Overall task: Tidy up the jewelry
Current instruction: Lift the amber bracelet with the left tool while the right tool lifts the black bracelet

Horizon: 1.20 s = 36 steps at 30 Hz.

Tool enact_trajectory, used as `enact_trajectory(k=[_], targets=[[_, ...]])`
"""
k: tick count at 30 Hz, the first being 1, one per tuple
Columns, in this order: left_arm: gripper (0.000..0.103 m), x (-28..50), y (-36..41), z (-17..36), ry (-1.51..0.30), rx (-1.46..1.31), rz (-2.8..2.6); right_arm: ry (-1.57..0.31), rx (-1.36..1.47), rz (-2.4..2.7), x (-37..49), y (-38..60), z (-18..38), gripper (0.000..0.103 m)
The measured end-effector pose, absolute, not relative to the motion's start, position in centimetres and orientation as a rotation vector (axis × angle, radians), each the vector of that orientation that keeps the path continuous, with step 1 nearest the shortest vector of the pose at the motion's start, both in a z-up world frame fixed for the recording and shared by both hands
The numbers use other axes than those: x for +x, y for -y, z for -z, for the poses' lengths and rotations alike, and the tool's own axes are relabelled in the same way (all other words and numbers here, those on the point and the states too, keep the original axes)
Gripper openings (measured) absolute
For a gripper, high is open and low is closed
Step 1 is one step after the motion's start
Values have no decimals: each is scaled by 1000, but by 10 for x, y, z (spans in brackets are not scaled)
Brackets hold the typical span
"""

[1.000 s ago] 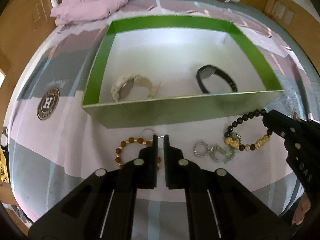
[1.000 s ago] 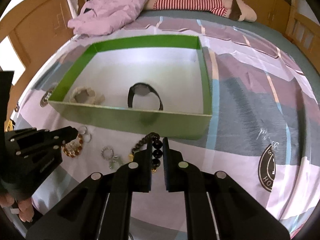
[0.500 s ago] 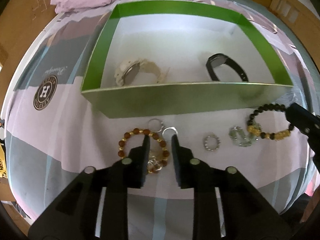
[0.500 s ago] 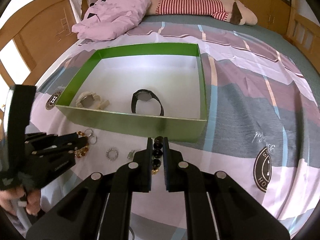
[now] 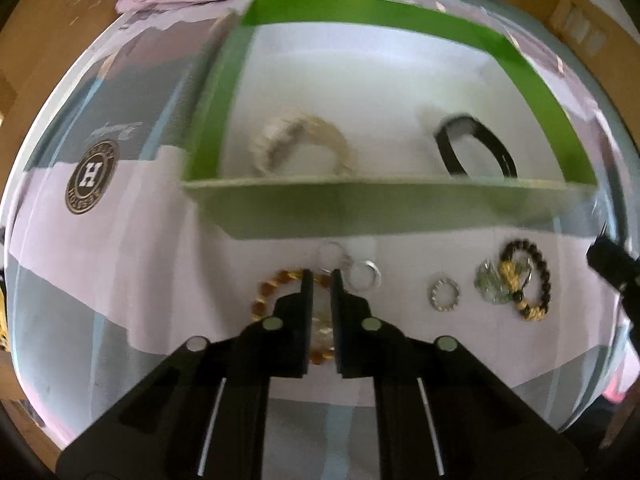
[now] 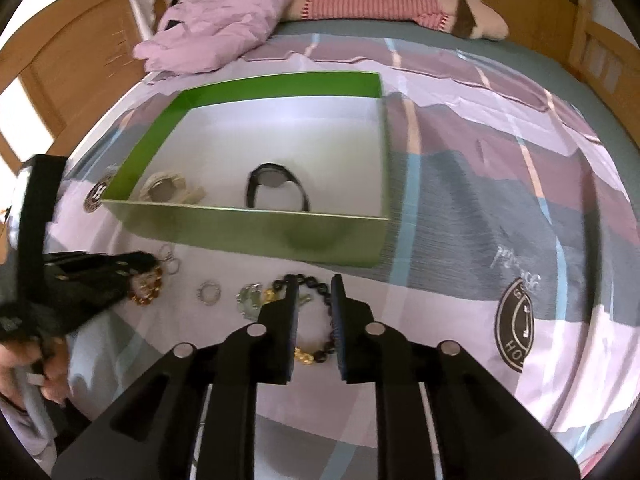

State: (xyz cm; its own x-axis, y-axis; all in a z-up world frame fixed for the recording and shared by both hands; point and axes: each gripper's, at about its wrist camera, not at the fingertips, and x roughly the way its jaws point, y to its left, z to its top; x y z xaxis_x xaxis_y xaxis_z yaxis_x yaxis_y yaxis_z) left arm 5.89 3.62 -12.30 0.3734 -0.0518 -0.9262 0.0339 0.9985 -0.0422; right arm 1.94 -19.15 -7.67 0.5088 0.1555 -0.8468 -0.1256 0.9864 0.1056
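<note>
Left tongs (image 5: 321,280): held low over the bed, aimed toward the box; the two fingers are set a narrow gap apart, astride the amber bracelet. Whether the beads are actually pinched cannot be told, as the frame is blurred.
Right tongs (image 6: 314,284): lowered over the black bead bracelet, jaws parted, nothing held.
Hand (image 6: 24,364): seen at the left edge of the right wrist view, wrapped around the left tool's handle.
Amber bracelet (image 5: 267,289): a loop of brown-gold beads, laid flat on the bedspread (image 6: 460,184), near the box's front wall.
Black bead bracelet (image 6: 316,285): dark round beads with gold charms, laid flat as an uneven loop, its longer span running away from the camera.
Small rings (image 5: 363,275): two plain hoops beside the amber bracelet; a beaded ring (image 5: 444,295) lies further right.
Green box (image 6: 256,228): open, white-floored, long axis across the bed; a cream watch (image 6: 168,186) and a black watch (image 6: 276,188) are placed inside, well apart.
</note>
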Motion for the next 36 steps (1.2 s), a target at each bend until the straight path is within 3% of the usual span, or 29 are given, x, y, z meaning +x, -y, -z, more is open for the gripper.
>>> enact_trajectory(k=[4, 12, 20, 23, 36], targets=[[8, 64, -58, 116, -1185, -70, 51, -1070, 32, -162, 21, 194, 87, 16], [19, 78, -86, 126, -1261, -169, 45, -1175, 7, -149, 26, 189, 115, 16], [27, 69, -65, 135, -1307, -175, 127, -1207, 0, -138, 27, 187, 123, 18], [28, 67, -55, 134, -1304, -164, 154, -1205, 16, -123, 29, 191, 121, 23], [29, 69, -50, 130, -1292, -121, 118, -1203, -6, -97, 31, 193, 124, 23]])
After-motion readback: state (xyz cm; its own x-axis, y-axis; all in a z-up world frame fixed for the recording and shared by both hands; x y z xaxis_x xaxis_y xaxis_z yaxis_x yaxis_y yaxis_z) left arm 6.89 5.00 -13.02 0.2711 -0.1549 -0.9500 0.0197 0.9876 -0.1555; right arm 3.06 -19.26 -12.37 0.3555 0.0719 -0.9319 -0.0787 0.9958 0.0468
